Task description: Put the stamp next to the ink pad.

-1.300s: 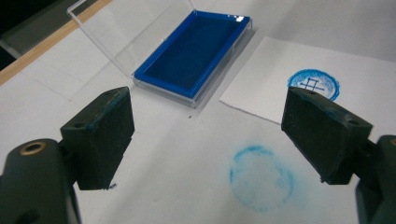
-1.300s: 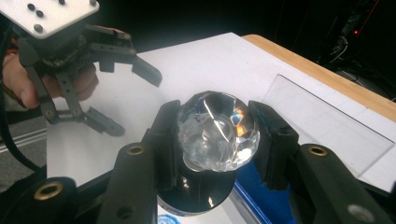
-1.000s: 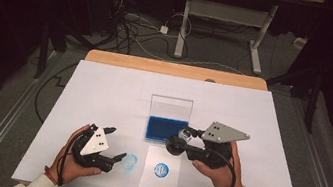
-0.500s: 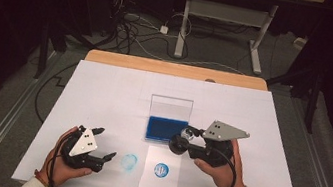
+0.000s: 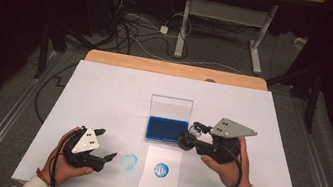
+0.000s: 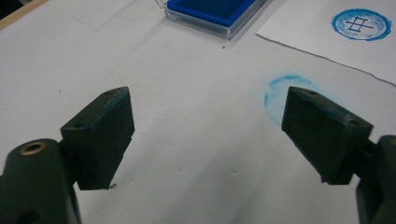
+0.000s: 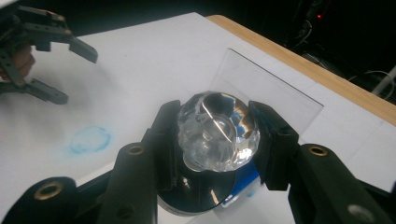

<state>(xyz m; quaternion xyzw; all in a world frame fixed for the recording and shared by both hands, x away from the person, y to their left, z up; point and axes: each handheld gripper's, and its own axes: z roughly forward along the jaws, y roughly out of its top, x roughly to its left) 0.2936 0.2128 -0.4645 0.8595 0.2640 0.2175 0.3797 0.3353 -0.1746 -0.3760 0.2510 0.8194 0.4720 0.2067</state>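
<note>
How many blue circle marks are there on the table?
2. One crisp stamp print sits on the small paper sheet near the table's front edge. One faint smudged ring lies on the white table cover just left of that sheet.

1. A white sheet is covering the worktop (image 5: 103,93), leaving a wooden edge (image 5: 173,69) showing at the far side.
2. Grey floor (image 5: 11,99) is surrounding it.
3. Cables (image 5: 133,32) are lying tangled beyond, near a white table frame (image 5: 222,16).
4. Darkness is swallowing the room behind.
</note>
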